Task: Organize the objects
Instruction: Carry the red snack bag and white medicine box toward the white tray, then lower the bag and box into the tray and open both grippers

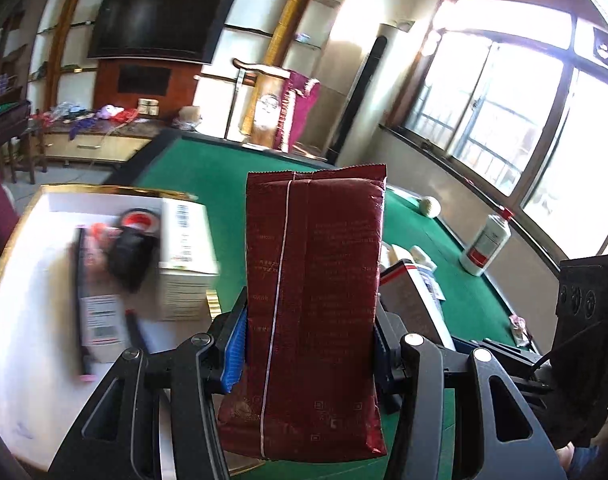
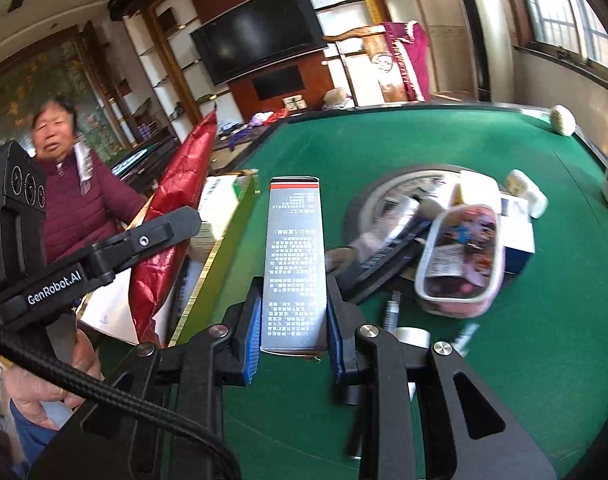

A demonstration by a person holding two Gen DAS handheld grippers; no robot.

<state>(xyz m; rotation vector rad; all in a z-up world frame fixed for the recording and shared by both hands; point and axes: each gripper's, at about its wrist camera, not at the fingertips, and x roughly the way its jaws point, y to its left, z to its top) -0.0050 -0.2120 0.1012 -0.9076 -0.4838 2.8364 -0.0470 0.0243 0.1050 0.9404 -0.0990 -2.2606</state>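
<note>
Left tool point(image 1: 310, 340) is clamped on a dark red foil pouch point(image 1: 316, 300), blue pads pressing both long edges, pouch standing upright above the fingers. Right tool point(image 2: 294, 328) is clamped on a slim grey carton point(image 2: 295, 256), also upright, printed face toward the camera.

Landmark: the white gold-rimmed box point(image 1: 20, 240) on the green counter point(image 1: 444, 280). Left tool and pouch sit just beside its right edge, not yet over the opening. Box already holds a white carton point(image 1: 186, 252), a black-and-red item and a flat dark packet. Right tool and grey carton are further right of the box, between it and the loose pile on the round inset point(image 2: 404, 184): a clear tub point(image 2: 460, 256), white cartons, small bits.

Risks, as a judgement:
- Pouch is tall and soft, gripped low; likely to flop or snag the box rim.
- Both tools converging on one box could collide.
- White carton inside leaves limited room; pouch may land on top and tip out.
</note>
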